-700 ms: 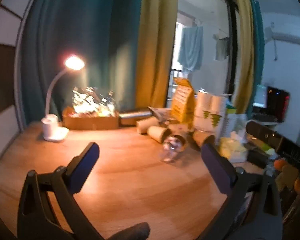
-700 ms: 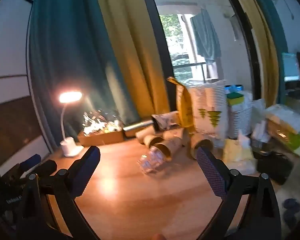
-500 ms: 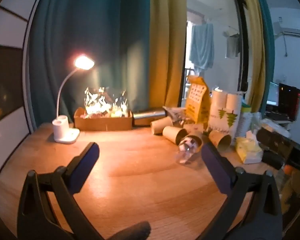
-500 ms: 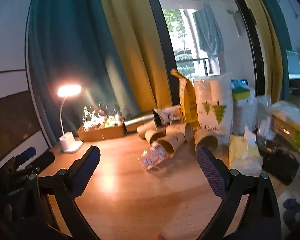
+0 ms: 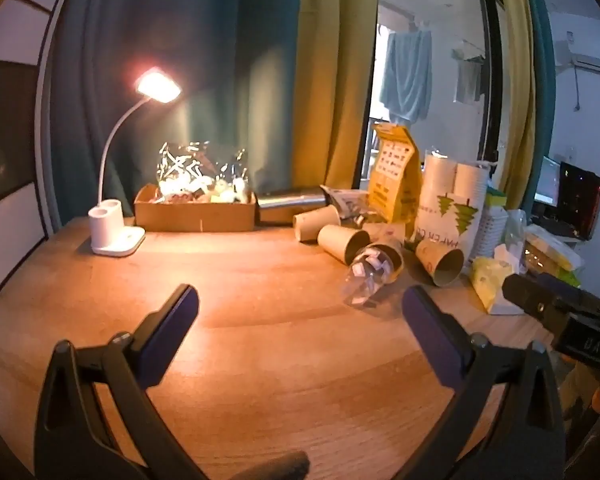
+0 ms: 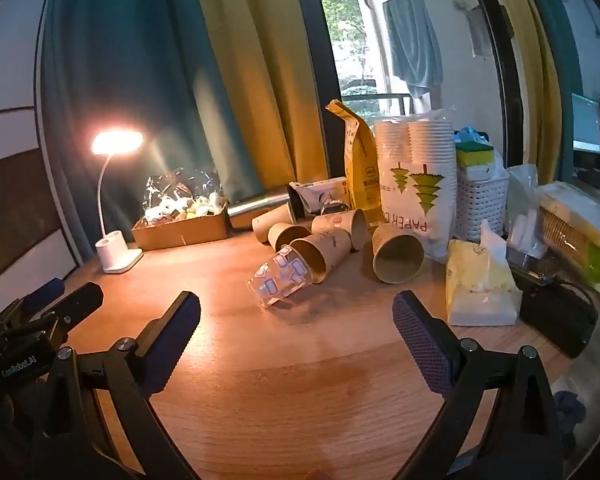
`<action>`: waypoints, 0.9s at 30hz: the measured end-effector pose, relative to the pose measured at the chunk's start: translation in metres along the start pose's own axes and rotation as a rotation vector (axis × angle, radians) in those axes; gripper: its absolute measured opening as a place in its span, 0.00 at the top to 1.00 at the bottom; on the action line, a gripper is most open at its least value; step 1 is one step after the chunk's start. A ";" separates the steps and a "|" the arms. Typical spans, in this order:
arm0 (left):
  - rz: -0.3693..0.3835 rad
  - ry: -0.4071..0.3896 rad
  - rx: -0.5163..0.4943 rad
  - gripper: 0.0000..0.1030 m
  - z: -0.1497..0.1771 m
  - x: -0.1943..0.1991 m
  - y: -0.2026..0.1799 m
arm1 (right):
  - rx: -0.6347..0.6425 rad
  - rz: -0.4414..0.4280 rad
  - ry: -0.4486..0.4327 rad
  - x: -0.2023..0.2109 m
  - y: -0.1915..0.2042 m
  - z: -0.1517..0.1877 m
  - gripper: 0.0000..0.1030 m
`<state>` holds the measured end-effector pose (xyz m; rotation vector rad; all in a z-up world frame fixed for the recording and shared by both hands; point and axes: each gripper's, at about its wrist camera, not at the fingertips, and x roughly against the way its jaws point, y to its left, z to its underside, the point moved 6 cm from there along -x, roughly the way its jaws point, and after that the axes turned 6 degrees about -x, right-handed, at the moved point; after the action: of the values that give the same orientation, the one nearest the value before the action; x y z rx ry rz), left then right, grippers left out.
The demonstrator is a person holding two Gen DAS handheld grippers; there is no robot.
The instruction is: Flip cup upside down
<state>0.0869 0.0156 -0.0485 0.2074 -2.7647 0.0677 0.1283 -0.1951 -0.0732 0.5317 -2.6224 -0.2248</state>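
Observation:
A clear glass cup with pale square patterns (image 6: 281,280) lies on its side on the wooden table (image 6: 300,380), its base toward me; it also shows in the left wrist view (image 5: 366,276). Its mouth rests against several brown paper cups (image 6: 320,250) that lie on their sides. My right gripper (image 6: 296,320) is open and empty, a little in front of the glass cup. My left gripper (image 5: 300,316) is open and empty, nearer and left of the cup. The right gripper's body (image 5: 560,312) shows at the right of the left wrist view.
A lit desk lamp (image 6: 114,216) and a cardboard box (image 6: 180,228) stand at the back left. A bagged stack of paper cups (image 6: 416,184), a yellow bag (image 6: 360,168), a white basket (image 6: 480,200) and a tissue pack (image 6: 480,284) crowd the back right.
Both grippers have moved lower and closer toward the table and the cups. The glass cup has not moved. Both stay open.

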 end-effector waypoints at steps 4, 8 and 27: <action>-0.001 -0.005 -0.002 0.00 0.001 0.003 -0.001 | 0.005 0.005 0.001 0.000 0.000 0.001 0.04; -0.001 0.007 -0.006 0.00 0.001 0.002 -0.004 | 0.010 0.011 -0.002 0.002 -0.002 0.001 0.04; -0.005 0.044 -0.014 0.00 0.009 -0.002 -0.024 | 0.006 0.000 0.036 0.002 -0.010 0.009 0.04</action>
<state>0.0890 -0.0082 -0.0566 0.2071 -2.7197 0.0507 0.1264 -0.2047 -0.0827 0.5327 -2.5891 -0.2054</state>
